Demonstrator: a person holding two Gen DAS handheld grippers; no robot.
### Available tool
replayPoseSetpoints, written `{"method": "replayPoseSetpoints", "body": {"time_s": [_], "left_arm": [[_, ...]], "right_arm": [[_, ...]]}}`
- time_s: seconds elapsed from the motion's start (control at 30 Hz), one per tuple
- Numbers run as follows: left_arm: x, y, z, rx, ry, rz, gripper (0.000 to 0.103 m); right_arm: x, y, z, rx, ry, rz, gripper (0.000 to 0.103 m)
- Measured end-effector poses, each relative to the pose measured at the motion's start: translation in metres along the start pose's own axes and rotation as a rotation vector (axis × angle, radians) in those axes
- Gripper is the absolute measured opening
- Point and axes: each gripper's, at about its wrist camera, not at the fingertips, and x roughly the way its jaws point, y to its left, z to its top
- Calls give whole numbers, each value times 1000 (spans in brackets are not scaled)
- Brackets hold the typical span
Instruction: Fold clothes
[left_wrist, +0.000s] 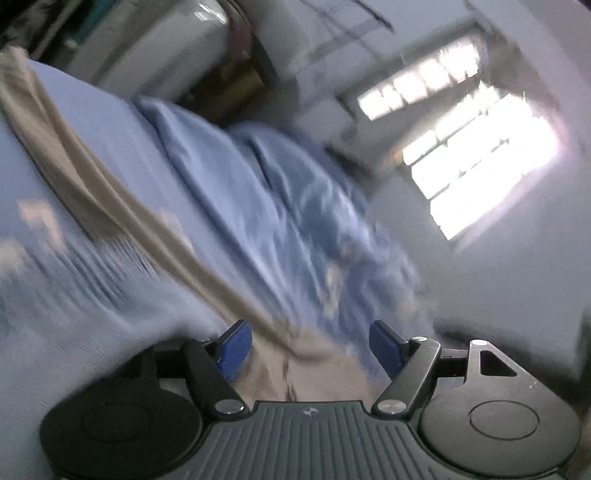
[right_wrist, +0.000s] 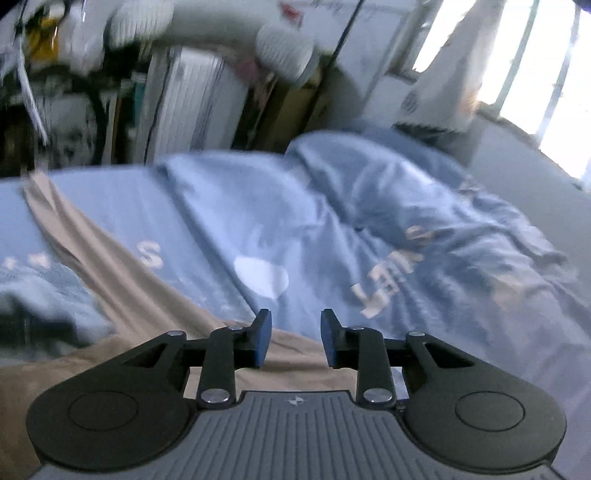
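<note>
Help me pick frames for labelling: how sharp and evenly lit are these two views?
Left wrist view: heavy motion smear over the blue bedsheet and beige stretchy garment; barred window blown out. Right wrist view: milder blur, beige cloth lettering readable, window glare top right.

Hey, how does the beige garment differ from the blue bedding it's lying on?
The beige garment is plain tan, while the blue bedding is light blue with pale lettering printed on it. The beige garment stretches out as a long narrow strip running toward the camera; the blue bedding spreads wide across the bed and bunches into big rumpled folds. The garment lies on top, the bedding underneath. Both are soft fabric, and neither looks folded yet.
</note>
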Motion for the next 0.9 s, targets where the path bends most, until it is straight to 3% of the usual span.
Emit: {"method": "replayPoseSetpoints", "body": {"time_s": [0.07, 0.23, 0.3, 0.4, 0.47, 0.57, 0.63, 0.8, 0.9], "left_arm": [[-27, 16, 30, -90, -17, -18, 72], [-96, 56, 102, -159, -200, 114, 81], [-114, 85, 127, -202, -248, 207, 81], [-124, 137, 153, -323, -283, 298, 81], [-125, 174, 167, -421, -292, 346, 81], [-113, 215, 180, -490, -254, 397, 81], [-99, 229, 186, -487, -230, 416, 80], [-73, 231, 203, -369, -239, 485, 76], [-68, 230, 204, -337, -228, 513, 54]], "right_arm": [[-43, -3, 1, 43, -28, 9, 30], [-137, -4, 9, 131, -89, 24, 36], [-170, -3, 15, 167, -115, 30, 38], [-217, -4, 20, 236, -158, 48, 48], [-240, -3, 21, 267, -173, 60, 48], [-266, 0, 17, 300, -172, 55, 48], [-275, 2, 11, 317, -159, 36, 52], [-286, 0, -11, 375, -124, -17, 53], [-287, -4, -23, 407, -105, -46, 53]]}}
